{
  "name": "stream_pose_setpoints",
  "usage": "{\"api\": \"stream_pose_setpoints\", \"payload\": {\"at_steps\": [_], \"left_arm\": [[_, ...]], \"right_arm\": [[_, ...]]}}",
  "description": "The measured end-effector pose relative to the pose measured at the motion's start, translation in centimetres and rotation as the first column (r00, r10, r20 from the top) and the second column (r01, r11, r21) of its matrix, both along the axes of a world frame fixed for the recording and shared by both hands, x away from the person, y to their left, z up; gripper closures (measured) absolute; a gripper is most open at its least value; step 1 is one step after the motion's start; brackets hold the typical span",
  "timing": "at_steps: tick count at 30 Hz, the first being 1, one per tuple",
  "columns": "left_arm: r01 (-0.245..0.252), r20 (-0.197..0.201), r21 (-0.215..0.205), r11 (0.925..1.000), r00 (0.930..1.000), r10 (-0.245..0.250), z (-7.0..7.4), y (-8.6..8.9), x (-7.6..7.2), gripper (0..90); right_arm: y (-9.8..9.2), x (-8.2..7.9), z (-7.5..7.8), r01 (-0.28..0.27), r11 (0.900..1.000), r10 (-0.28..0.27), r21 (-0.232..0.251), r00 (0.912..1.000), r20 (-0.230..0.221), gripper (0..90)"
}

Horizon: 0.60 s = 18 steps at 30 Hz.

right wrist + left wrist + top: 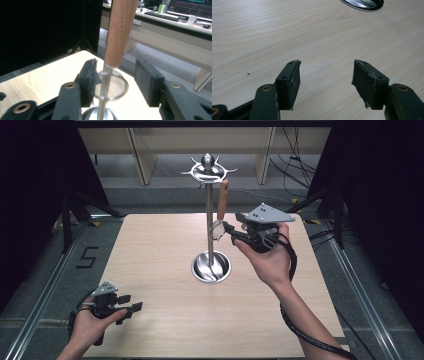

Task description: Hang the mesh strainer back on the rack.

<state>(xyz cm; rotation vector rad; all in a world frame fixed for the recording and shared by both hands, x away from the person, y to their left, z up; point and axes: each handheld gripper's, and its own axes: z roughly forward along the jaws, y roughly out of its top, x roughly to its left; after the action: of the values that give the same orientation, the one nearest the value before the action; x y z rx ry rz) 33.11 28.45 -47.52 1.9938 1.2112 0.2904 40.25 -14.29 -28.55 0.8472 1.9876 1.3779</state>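
Now: right gripper (pixel 226 227) fingers (pixel 88 75) flank strainer (pixel 111 85), perhaps touching | left gripper (pixel 131 304) gaping, table (pixel 160 250) edge

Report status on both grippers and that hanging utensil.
Right hand-held gripper open, jaws either side of the wooden-handled utensil hanging on the stand. Left hand-held gripper open, low over the table. Nothing blocking.

We log: tabletop (pixel 165 320) pale wood grain | stand (pixel 210 220) shiny silver, mirrored round base | hanging utensil handle (pixel 120 30) reddish-brown wood | gripper fingers (pixel 290 82) matte black | plates (pixel 265 213) grey
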Motion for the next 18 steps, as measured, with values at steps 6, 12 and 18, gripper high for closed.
{"api": "stream_pose_setpoints", "payload": {"at_steps": [6, 12, 18], "left_arm": [[-0.023, 0.004, -0.015, 0.9996, 0.9997, 0.023, -0.1, -0.2, 0.0, 38.0], [-0.023, 0.0, -0.01, 0.9997, 0.9997, 0.023, -0.1, -0.3, 0.0, 38.0], [-0.026, 0.001, -0.011, 0.9996, 0.9997, 0.026, -0.2, -0.3, 0.0, 38.0]], "right_arm": [[-2.3, -1.1, -0.5, 0.029, 1.0, -0.029, -0.012, 0.9996, -0.006, 46.4], [-4.3, -1.6, -1.5, 0.056, 0.998, -0.057, -0.014, 0.9978, -0.035, 46.0], [-6.9, -2.2, -3.2, 0.113, 0.993, -0.114, -0.022, 0.9915, -0.062, 45.6]]}}
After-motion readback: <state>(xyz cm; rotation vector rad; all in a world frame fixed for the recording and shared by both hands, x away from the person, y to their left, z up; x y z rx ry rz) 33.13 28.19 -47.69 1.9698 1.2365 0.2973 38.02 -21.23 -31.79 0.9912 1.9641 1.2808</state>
